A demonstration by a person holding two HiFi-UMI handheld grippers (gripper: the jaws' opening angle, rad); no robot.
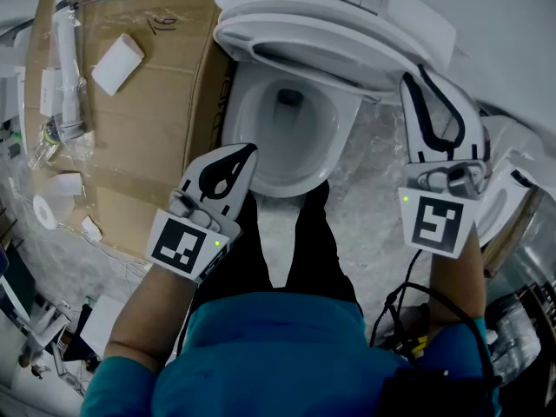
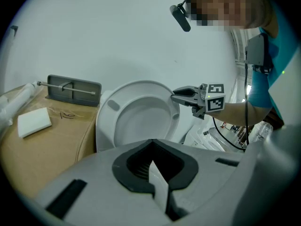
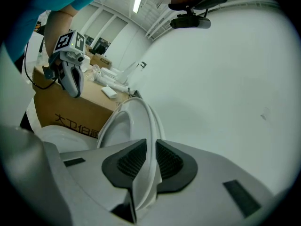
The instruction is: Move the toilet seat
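The white toilet seat (image 1: 304, 35) stands raised together with its lid against the cistern (image 1: 391, 7), above the open bowl (image 1: 291, 183). My right gripper (image 1: 419, 76) is at the raised seat's right edge. In the right gripper view its ribbed pads (image 3: 129, 161) press on the rim of the seat (image 3: 134, 119), with my right gripper (image 3: 150, 142) shut on it. My left gripper (image 1: 250, 150) hovers over the bowl's front left rim, shut and empty. In the left gripper view, my left gripper (image 2: 151, 141) points at the raised seat (image 2: 141, 117), where the right gripper (image 2: 175, 94) meets its edge.
A cardboard box (image 1: 161, 102) stands left of the toilet with a white block (image 1: 117, 63) and wrapped tubes (image 1: 65, 68) on it. A paper roll (image 1: 45, 211) lies lower left. The person's legs (image 1: 287, 241) stand before the bowl. Cables (image 1: 408, 311) hang lower right.
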